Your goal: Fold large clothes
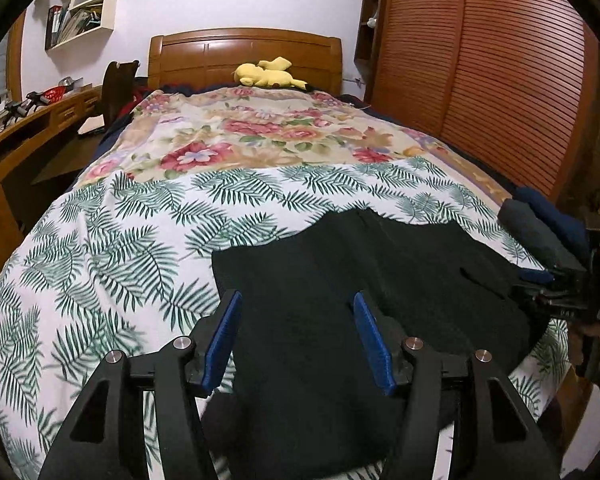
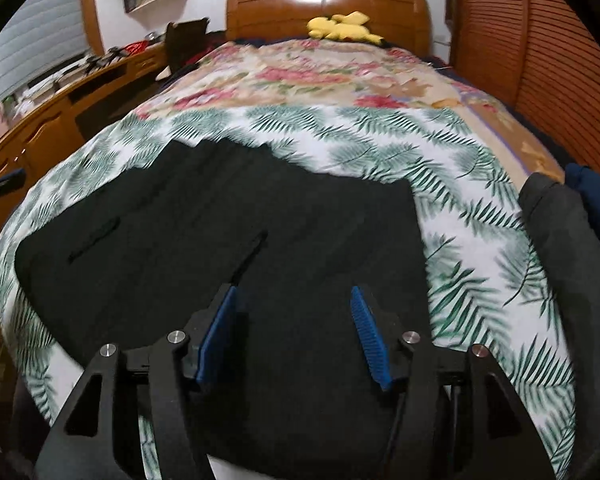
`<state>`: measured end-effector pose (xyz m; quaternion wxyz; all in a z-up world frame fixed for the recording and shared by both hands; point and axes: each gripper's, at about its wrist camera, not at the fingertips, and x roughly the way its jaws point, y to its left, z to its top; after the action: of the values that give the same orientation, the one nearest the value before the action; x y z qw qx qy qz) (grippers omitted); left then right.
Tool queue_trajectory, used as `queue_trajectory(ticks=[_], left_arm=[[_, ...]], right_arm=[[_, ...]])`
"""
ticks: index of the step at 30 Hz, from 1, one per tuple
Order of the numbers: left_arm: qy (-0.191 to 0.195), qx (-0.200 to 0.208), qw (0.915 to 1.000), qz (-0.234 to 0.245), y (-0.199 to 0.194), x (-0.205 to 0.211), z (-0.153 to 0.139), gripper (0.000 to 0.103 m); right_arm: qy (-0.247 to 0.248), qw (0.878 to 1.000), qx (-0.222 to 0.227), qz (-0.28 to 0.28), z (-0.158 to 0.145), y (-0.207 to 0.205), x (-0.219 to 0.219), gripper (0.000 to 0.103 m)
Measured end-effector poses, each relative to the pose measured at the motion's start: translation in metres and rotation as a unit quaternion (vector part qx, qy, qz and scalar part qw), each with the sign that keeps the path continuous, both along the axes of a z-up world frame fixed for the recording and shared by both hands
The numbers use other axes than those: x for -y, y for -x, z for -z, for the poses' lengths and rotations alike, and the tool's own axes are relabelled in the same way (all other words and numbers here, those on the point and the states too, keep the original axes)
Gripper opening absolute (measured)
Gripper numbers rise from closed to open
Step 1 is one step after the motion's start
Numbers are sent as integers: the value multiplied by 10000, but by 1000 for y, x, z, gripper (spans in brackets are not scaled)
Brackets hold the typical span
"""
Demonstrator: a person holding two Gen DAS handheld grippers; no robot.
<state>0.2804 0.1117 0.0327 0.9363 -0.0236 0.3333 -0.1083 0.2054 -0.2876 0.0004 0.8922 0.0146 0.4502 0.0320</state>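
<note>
A black garment [image 2: 204, 248] lies spread flat on the near end of the bed, on a leaf-print sheet [image 1: 112, 240]. Both the left gripper [image 1: 298, 336] and the right gripper [image 2: 294, 332] hang above it, jaws parted, holding nothing. Folded dark clothes [image 2: 560, 240] sit at the right edge; a yellow plush toy [image 1: 268, 74] lies far off by the headboard [image 1: 244, 50].

You have nothing legible here: the books on the far-left wall shelf [image 1: 82, 12] are too small and blurred for you to read.
</note>
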Motion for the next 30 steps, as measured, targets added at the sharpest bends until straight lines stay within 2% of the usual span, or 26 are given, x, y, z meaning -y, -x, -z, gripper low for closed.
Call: queue_trajectory(ticks=[8,16,19,23,26,30], left_arm=[[-110,-108,9999,55,20,7,7,60],[70,-259,9996,83,37,8,18,60],[98,-313,9994,123,40,10,22,60],[125,-412,9989,188,41,13,29,60],[121,-468,9986,231,42,16,32,60],[115,-527,9981,284,45,20,37,60]], right_arm=[[169,9997,88,-151,-7,17,-15,60],[252,9995,73,166,-15,35,9,60],[325,9989,5,347,-5,43,19,60],[-92,9977,-386,552,34,47,36,60],[112,9980,-328,531,39,49,29,60],[501,9966,-285,582,25,46,20,60]])
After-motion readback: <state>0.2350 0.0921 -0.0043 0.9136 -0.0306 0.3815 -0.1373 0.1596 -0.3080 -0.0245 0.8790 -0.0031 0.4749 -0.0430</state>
